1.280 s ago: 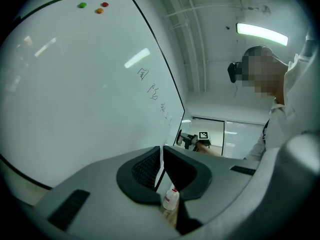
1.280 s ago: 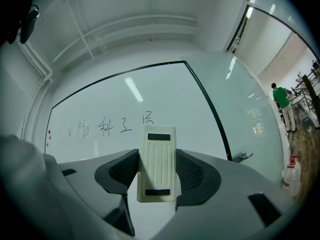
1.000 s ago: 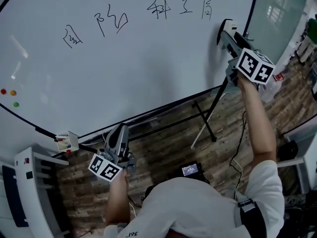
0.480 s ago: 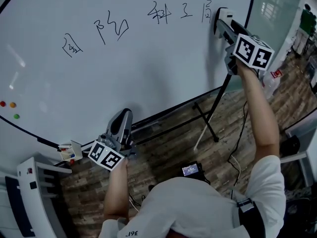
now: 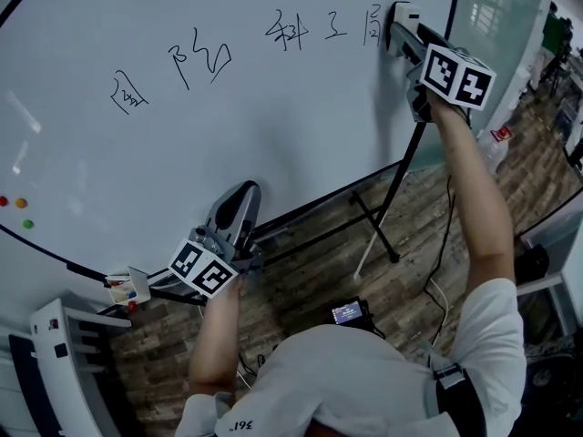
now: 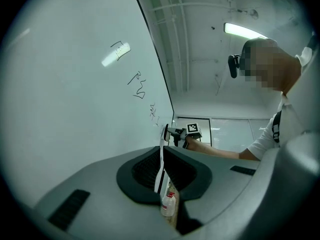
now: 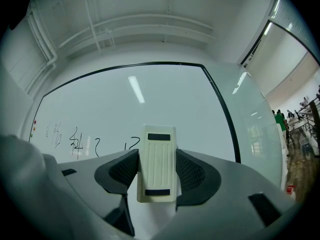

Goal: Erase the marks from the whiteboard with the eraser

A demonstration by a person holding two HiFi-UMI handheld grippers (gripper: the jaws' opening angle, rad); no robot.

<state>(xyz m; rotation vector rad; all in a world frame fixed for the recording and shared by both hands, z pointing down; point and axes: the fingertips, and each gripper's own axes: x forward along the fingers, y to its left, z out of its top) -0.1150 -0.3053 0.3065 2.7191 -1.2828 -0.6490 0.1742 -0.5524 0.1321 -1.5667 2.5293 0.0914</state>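
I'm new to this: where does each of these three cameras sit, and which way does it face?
Head view: on the person's head, looking steeply down at the whiteboard; both arms, the left gripper and the right gripper show.
Left gripper view: on the left gripper, looking along the board; its own jaws show, close together, empty.
Right gripper view: on the right gripper, facing the board; its jaws clamp the eraser.
Shared: all three show the writing.

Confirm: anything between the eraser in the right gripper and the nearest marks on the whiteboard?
Nothing visible. The right gripper holds the eraser at the whiteboard, just right of the rightmost mark; only bare board lies between them.
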